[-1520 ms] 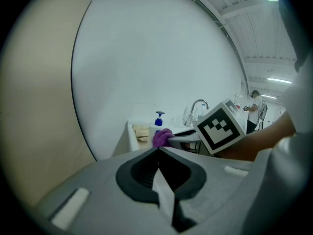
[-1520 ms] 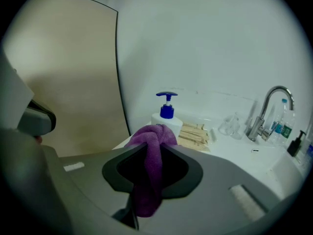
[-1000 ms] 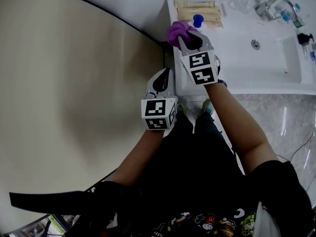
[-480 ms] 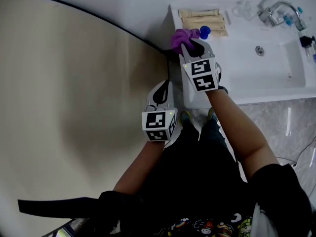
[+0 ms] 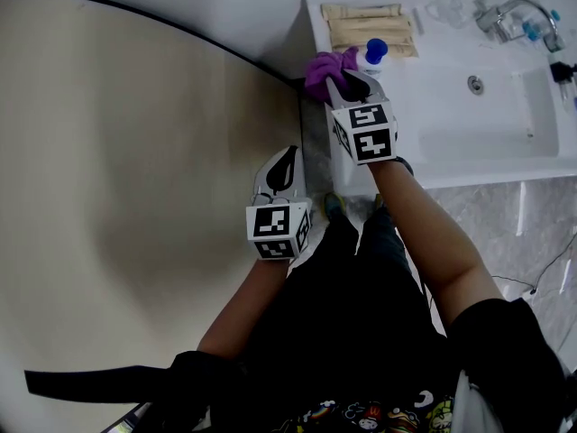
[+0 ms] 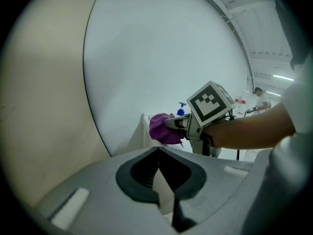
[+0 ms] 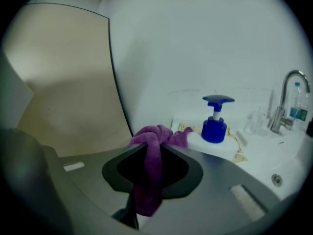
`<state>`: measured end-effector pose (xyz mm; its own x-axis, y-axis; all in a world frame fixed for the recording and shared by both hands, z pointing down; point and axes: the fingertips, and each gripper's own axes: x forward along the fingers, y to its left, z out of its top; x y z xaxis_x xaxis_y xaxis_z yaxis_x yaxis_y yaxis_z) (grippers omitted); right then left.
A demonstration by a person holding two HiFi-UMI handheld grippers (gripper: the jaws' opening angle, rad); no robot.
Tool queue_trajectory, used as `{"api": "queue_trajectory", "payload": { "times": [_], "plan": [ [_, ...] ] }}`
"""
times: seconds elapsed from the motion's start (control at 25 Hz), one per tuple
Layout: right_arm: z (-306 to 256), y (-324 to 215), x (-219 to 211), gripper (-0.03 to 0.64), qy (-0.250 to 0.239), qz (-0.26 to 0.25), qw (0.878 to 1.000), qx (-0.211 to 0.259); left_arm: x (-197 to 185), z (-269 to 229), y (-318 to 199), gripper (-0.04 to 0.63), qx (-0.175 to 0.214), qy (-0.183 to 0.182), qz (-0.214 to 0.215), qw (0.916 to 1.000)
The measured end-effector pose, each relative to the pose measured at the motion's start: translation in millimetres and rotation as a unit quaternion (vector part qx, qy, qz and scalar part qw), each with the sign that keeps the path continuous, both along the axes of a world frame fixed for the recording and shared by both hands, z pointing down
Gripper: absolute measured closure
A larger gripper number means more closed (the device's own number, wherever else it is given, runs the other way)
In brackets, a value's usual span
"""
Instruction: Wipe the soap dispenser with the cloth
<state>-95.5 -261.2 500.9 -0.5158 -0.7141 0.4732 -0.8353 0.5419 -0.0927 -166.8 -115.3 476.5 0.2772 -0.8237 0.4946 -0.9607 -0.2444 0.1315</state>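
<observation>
Grey left tongs (image 5: 287, 154) are closed on nothing, held clear of the basin (image 5: 433, 93). Ahead and to their right, the right tongs (image 5: 348, 79) clamp the purple cloth (image 5: 321, 64), which hangs between the jaws. The dispenser (image 5: 374, 52) stands just beyond the right tongs' tips. The cloth appears to touch it, but contact is unclear. The tap (image 5: 509, 12) is farther right.

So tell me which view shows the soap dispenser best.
Right gripper view: the soap dispenser stands close, pump and body visible. Head view shows mainly its blue top; left gripper view, a tiny pump.
</observation>
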Motion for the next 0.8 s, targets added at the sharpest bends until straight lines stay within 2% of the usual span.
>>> {"api": "queue_trajectory", "payload": {
  "times": [0.16,0.44,0.8],
  "plan": [
    [14,3,0,0.512,-0.020,0.003,0.999,-0.026,-4,5,3,0.594,-0.006,-0.004,-0.004,1.0000],
    [31,9,13,0.512,-0.019,0.010,0.999,-0.047,0,6,5,0.594,-0.009,-0.009,-0.006,0.9999],
    [32,31,53,0.512,0.010,0.002,0.999,-0.053,38,-5,-5,0.594,0.003,0.000,0.015,0.9999]
  ]
}}
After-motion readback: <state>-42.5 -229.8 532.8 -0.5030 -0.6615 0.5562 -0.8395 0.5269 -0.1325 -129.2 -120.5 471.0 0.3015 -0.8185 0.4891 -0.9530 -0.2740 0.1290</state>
